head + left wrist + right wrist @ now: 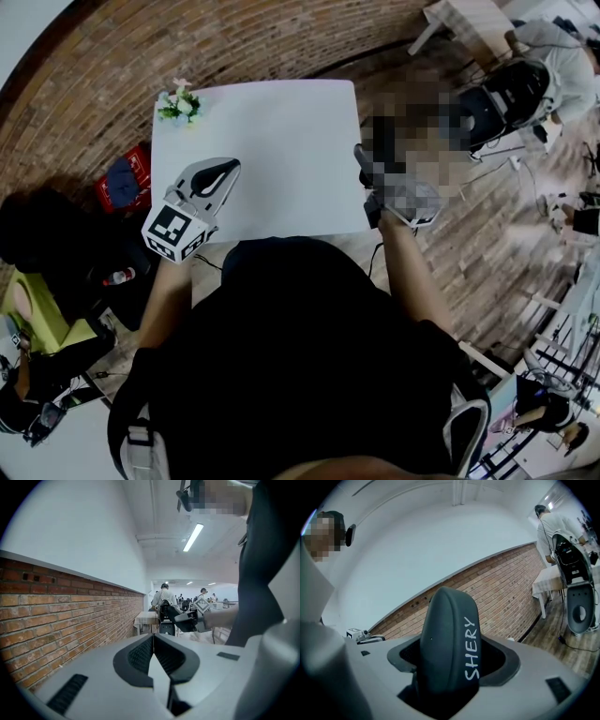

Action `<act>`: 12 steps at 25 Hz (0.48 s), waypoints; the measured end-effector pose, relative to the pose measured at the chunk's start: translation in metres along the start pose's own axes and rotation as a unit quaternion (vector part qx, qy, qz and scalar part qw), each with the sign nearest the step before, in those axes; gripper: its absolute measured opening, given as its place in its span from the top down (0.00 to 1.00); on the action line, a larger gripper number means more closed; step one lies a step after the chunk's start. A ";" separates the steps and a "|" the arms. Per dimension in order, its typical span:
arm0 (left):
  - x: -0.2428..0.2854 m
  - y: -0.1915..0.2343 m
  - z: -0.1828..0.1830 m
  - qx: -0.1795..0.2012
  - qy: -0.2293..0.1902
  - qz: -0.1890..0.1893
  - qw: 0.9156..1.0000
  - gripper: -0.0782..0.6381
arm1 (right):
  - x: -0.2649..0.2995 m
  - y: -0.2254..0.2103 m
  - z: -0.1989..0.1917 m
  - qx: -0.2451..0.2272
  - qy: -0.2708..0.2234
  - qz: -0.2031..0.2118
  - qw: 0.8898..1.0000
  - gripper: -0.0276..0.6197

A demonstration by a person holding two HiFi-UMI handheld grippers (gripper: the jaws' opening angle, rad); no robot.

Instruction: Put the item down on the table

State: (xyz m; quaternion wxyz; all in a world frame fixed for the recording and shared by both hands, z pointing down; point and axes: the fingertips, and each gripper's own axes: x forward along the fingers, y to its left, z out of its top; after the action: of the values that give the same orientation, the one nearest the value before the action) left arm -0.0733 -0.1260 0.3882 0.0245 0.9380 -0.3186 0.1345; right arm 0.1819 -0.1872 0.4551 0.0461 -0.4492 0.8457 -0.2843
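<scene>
At the far left corner of the white worktop (281, 159) sits a small bunch of flowers (178, 105). Near the left edge the left gripper (227, 169) hangs with its jaws pressed together and nothing between them. The middle of the worktop carries nothing that I can see. Over at the right edge, the right gripper (454, 665) is clamped on a dark rounded case (450, 634) (white lettering down its side reads SHERY), which stands upright between the jaws. That gripper looks out at the brick wall and the room, not down at the worktop, so I judge the case is held in the air. Nothing is done yet: lowering it, setting it down and letting go all remain.
</scene>
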 end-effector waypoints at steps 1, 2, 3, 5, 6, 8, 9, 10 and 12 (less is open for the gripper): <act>0.002 0.001 -0.001 0.001 0.002 -0.001 1.000 0.87 | 0.001 -0.001 0.000 0.001 0.001 0.000 1.000 0.41; 0.003 0.003 -0.001 0.001 0.004 -0.002 1.000 0.87 | 0.004 -0.002 -0.001 0.002 0.002 -0.001 1.000 0.41; 0.004 0.006 -0.002 0.002 0.005 -0.003 1.000 0.87 | 0.007 -0.002 -0.001 0.003 0.003 -0.001 1.000 0.41; 0.005 0.010 -0.002 0.001 0.006 -0.004 1.000 0.87 | 0.012 -0.002 -0.002 0.005 0.006 -0.001 1.000 0.41; 0.005 0.011 -0.002 0.000 0.006 -0.004 1.000 0.87 | 0.013 -0.002 -0.003 0.007 0.007 -0.001 1.000 0.41; 0.006 0.014 -0.003 -0.001 0.007 -0.005 1.000 0.87 | 0.017 -0.003 -0.004 0.007 0.008 -0.001 1.000 0.41; 0.007 0.015 -0.004 -0.001 0.007 -0.006 1.000 0.87 | 0.019 -0.004 -0.005 0.008 0.009 -0.002 1.000 0.41; 0.007 0.015 -0.004 -0.001 0.008 -0.007 1.000 0.87 | 0.020 -0.005 -0.006 0.009 0.009 -0.003 1.000 0.41; 0.007 0.011 -0.004 0.000 0.009 -0.007 1.000 0.87 | 0.016 -0.008 -0.007 0.009 0.011 -0.005 1.000 0.41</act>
State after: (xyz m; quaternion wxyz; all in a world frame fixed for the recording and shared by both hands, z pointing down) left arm -0.0757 -0.1385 0.3935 0.0284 0.9391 -0.3115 0.1424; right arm 0.1753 -0.2002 0.4680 0.0393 -0.4501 0.8414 -0.2966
